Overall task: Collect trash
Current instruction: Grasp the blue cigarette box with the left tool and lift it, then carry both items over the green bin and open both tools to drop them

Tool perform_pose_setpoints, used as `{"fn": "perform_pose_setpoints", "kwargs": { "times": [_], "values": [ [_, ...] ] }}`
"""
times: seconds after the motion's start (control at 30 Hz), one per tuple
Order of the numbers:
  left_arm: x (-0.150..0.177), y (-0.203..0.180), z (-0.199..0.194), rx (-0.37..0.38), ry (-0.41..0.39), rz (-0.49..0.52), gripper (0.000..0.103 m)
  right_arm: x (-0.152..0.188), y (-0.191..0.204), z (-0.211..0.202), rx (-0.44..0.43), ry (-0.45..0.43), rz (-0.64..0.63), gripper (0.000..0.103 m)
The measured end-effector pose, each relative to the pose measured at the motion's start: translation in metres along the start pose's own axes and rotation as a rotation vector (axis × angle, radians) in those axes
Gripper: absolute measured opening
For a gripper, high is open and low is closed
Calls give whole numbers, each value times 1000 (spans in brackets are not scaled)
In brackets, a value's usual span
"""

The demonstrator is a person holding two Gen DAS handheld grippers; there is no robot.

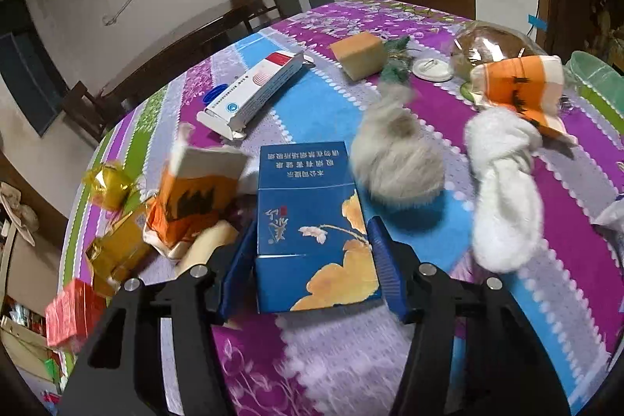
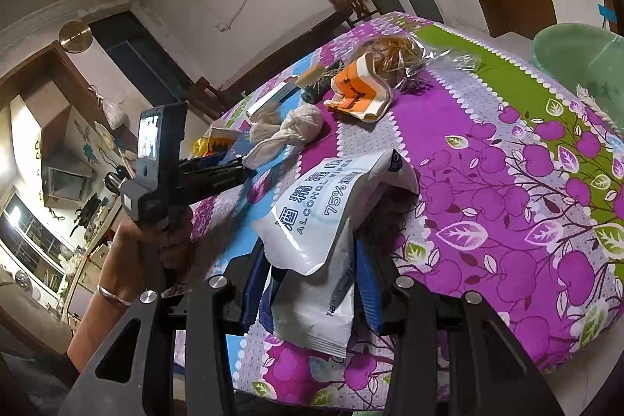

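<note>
1. The left gripper (image 1: 312, 260) has its two blue pads on either side of the blue cigarette box (image 1: 312, 225) — the pads press the box's left and right walls, so the tool is clamped on it. The box lies flat on the purple floral tablecloth (image 1: 351, 357).
2. Just left of the blue cigarette box sits a crumpled orange-and-white packet (image 1: 195, 197), with yellow cellophane (image 1: 107, 182) further left and a red box (image 1: 72, 314) near the table edge.
3. Right of the box lie a grey fluffy ball (image 1: 397, 158) and a knotted white cloth (image 1: 503, 193); beyond the box lies a long white carton (image 1: 257, 84).
4. The right gripper (image 2: 312, 283) is closed on a white alcohol wipes pack (image 2: 331, 213) — the pack's lower part is pinched between the blue pads, its printed upper part bending over above them.
5. Far beyond the wipes pack, a green plastic bowl (image 2: 577, 53) stands at the table's edge.
</note>
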State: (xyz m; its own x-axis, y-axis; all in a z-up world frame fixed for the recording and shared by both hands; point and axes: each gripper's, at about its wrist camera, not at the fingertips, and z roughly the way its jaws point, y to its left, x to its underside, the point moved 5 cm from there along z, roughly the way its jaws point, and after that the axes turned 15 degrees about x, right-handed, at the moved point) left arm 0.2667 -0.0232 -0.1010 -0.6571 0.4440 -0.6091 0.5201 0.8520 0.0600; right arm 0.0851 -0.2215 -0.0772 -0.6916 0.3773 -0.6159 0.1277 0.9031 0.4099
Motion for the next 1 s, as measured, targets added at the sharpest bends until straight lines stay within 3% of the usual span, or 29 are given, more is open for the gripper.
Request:
{"fn": "perform_pose_setpoints", "kwargs": {
  "times": [0.3,0.5,0.67,0.83,1.0],
  "values": [
    [54,-37,-66,189,-91,-123,55,2,8,-2,-15,-10,-43,42],
    [70,-69,-103,180,-154,-123,55,3,18,-8,-27,-24,-74,40],
    [56,-91,-121,143,-203,-86,55,-1,17,-22,-15,-73,-88,37],
    [22,-113,-130,156,-251,-44,55,-17,3,-50,22,-163,-88,36],
    [-27,-145,-122,224,-275,-4,55,-54,-30,-95,107,-269,-78,36]
  ]
}}
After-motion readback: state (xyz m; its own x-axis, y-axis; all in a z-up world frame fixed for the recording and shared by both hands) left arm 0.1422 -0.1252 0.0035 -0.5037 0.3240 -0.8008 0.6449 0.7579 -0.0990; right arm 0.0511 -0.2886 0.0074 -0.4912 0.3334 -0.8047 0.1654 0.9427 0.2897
